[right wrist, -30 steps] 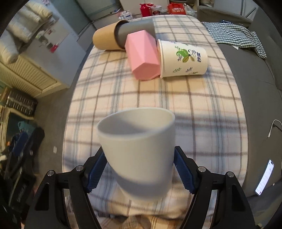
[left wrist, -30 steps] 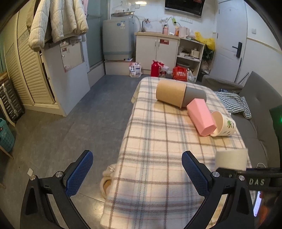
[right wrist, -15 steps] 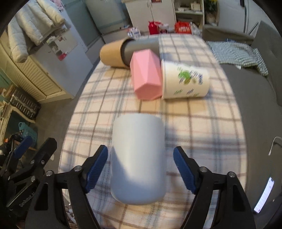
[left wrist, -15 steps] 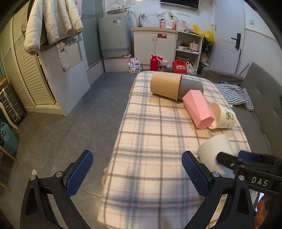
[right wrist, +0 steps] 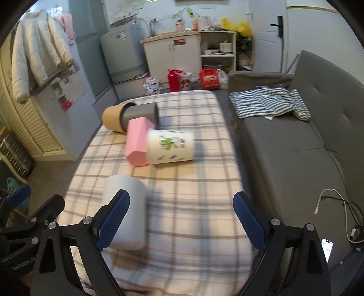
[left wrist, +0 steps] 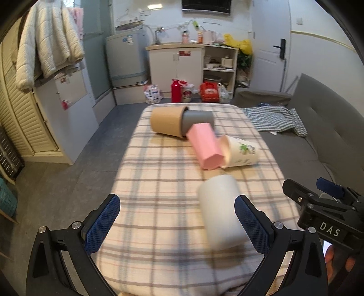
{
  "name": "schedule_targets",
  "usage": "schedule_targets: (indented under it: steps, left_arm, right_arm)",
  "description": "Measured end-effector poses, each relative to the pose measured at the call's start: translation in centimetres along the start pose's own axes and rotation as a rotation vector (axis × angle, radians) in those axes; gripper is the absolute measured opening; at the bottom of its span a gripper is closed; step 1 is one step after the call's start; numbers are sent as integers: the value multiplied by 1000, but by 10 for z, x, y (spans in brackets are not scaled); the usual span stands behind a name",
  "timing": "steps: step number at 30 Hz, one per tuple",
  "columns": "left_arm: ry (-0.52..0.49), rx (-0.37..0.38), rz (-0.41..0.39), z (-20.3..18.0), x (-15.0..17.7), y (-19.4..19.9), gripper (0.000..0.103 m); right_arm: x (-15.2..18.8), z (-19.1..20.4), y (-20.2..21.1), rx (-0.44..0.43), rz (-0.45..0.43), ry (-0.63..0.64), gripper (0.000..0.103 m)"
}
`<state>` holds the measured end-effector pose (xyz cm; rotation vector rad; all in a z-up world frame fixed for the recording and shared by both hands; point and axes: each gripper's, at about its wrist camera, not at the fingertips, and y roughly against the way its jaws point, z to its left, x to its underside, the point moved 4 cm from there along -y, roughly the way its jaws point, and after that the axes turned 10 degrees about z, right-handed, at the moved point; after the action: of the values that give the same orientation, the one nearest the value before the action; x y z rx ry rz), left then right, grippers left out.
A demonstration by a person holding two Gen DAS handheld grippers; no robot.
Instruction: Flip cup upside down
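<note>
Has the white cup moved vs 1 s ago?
Yes. The white cup has left the right claw, now open, and stands flipped, closed end up, on the plaid tablecloth, nearer than the pink cup.

You had even, fairly bright indoor light from a ceiling lamp (left wrist: 152, 6) at the far wall, with soft shadows thrown toward you beside the white cup (left wrist: 220, 211) and the printed cup (right wrist: 170, 146) on the plaid cloth (left wrist: 159, 182). Both fisheye views bent the room hard at the rims, where black corners cut in. Your white cup and the near cloth looked smeared with motion blur, while the far cabinet (left wrist: 175, 66) stayed reasonably crisp.
</note>
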<state>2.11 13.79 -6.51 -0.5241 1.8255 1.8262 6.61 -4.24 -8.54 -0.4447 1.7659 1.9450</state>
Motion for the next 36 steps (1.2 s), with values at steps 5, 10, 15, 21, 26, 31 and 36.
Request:
schedule_targets:
  steps: [5,10,15,21,26,31,36]
  left_arm:
    - [0,54,50,-23,8,-12,103]
    - [-17,72,108,-39,21,-26,103]
    - [-54,72,153,-47,32,-36,103]
    - [-78,69,193,-52,40,-49,103]
    - [-84,72,222,-53,45,-60,102]
    - [-72,98,236,-52,46,-67,98]
    - [-94,150,242,-57,46,-72,78]
  right_arm:
    - [11,-27,1,26,7,-43,103]
    - [20,-43,-3,49,21,-68,103]
    - [26,-54,-10,32,35,-113,103]
    - [25,-62,-15,34,32,-148,103]
    - [28,-66,-23,26,54,-164,103]
    - [30,-65,-31,21,74,-164,103]
    - [31,-63,-32,23,77,-161,103]
